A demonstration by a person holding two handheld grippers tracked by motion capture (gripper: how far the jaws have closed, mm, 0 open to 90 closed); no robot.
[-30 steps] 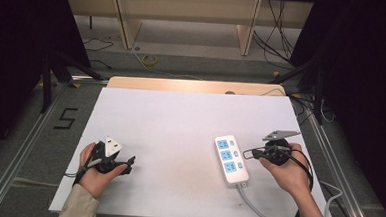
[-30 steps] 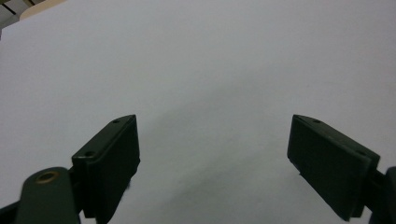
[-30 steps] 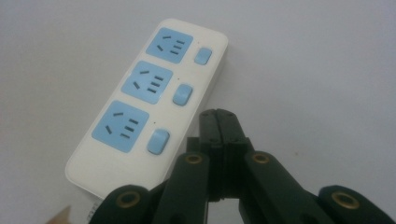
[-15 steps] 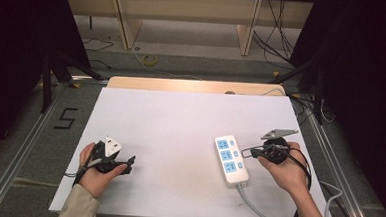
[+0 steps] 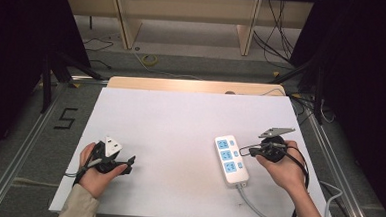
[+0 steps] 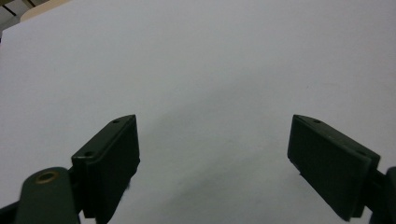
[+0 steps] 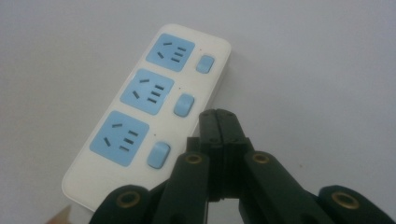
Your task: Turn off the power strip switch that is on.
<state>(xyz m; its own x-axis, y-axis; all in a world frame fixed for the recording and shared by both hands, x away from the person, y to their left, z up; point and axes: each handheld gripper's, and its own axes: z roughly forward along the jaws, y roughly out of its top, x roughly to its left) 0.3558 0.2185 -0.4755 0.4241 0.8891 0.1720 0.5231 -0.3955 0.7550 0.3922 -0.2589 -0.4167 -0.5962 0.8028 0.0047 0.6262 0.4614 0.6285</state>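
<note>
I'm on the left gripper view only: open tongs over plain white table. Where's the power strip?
Observer: The power strip lies on the right half of the table, well away from your left tongs.
Operator: What's the right hand doing?
Observer: The right tongs are shut on nothing, tips just beside the strip's middle switch.
Operator: Anything plugged in?
Observer: No, all three blue sockets are free. The strip's own cord runs off toward the near edge.

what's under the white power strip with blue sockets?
The white three-socket power strip lies flat on the white table; its underside is hidden. Its grey cable exits the near end.
</note>
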